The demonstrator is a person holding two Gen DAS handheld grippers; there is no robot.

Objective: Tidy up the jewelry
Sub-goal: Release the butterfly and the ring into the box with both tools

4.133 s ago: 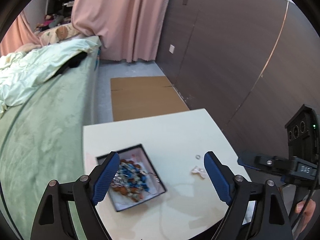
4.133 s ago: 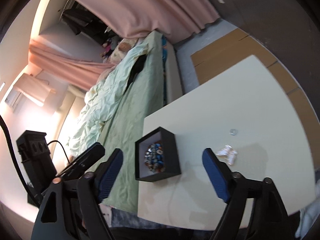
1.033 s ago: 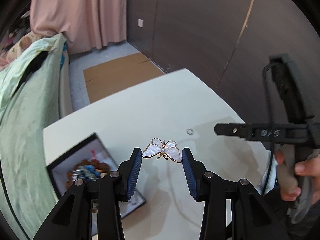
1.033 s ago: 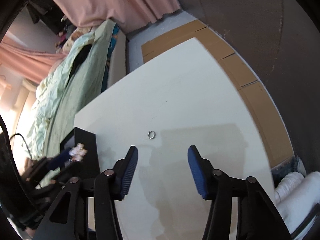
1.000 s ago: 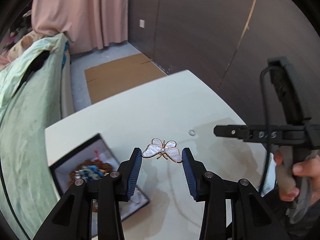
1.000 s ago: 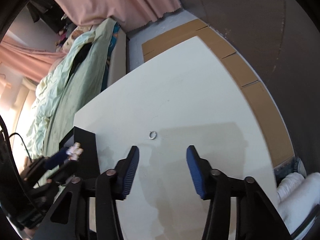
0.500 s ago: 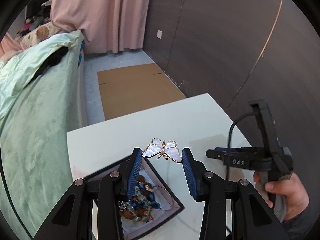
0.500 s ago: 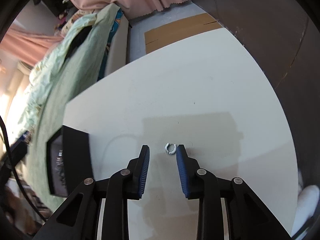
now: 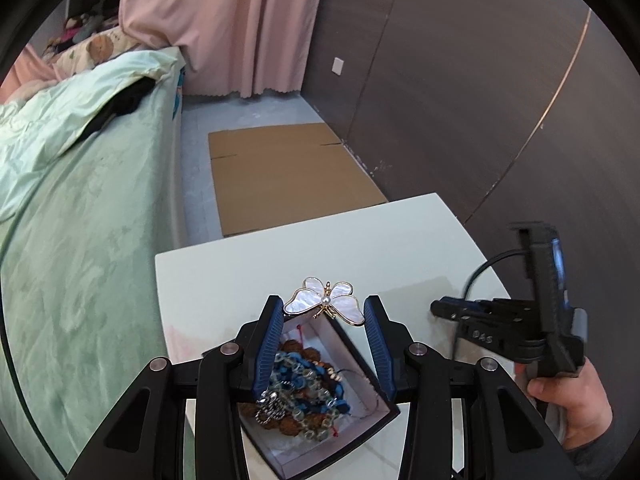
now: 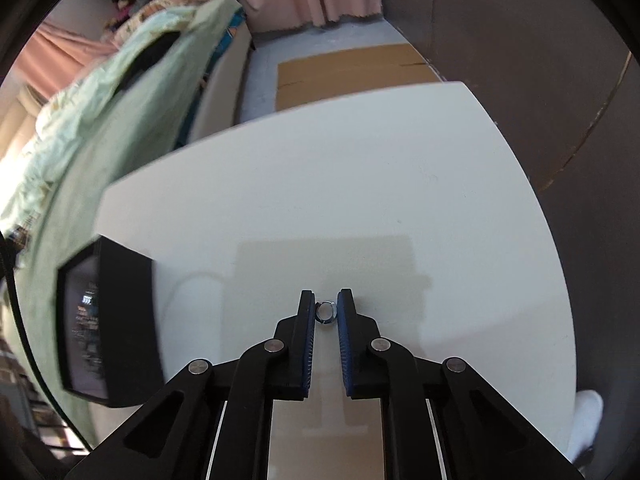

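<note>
My left gripper (image 9: pixel 325 312) is shut on a white mother-of-pearl butterfly brooch (image 9: pixel 326 301) with a gold rim. It holds the brooch above the far end of a black jewelry box (image 9: pixel 372 376) with a white lining, full of blue, clear and brown beaded jewelry (image 9: pixel 300 388). My right gripper (image 10: pixel 326 307) is down at the white table (image 10: pixel 340 184) and shut on a small silver ring (image 10: pixel 325 312). The box also shows blurred at the left of the right wrist view (image 10: pixel 120 320). The right gripper also shows in the left wrist view (image 9: pixel 438 307).
A bed with a green cover (image 9: pixel 72 248) runs along the table's left side. Flat cardboard (image 9: pixel 280 176) lies on the floor beyond the table. A dark wall (image 9: pixel 480 100) stands to the right. Pink curtains (image 9: pixel 224 20) hang at the back.
My left gripper has carried the brooch over the box. My right gripper has come down on the ring and closed its fingers onto it.
</note>
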